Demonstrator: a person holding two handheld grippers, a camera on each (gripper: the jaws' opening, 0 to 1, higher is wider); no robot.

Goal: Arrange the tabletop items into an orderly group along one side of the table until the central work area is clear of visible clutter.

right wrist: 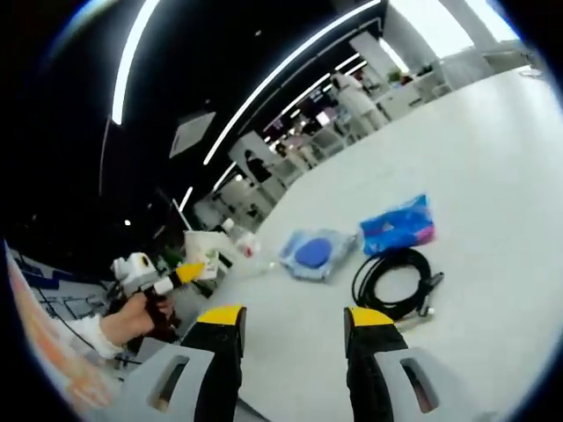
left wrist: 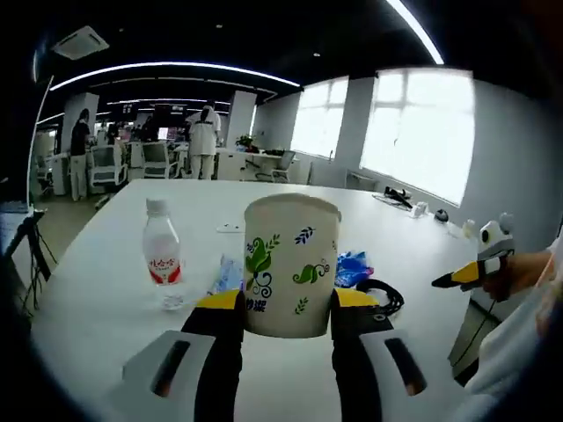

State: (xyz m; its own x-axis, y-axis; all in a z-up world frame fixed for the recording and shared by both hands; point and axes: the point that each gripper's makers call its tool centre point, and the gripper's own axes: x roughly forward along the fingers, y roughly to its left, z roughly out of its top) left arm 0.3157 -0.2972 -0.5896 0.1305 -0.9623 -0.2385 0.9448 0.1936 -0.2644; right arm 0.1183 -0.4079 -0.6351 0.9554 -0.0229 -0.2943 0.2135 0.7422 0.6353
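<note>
left gripper (left wrist: 286, 303) clamped on paper cup (left wrist: 291, 264); right gripper (right wrist: 292, 321) spread, empty. bottle (left wrist: 162, 251), cable (right wrist: 396, 281), blue packets (right wrist: 398, 224) seemingly unsorted yet.

In the left gripper view, the white paper cup with green leaf print (left wrist: 291, 265) hides most of a blue plastic packet (left wrist: 354, 267) and part of a coiled black cable (left wrist: 384, 294) behind it. The red label on the small clear plastic water bottle (left wrist: 162, 253) is too small to read. Small objects along the white table's (left wrist: 106, 308) far edge are indistinct
</note>
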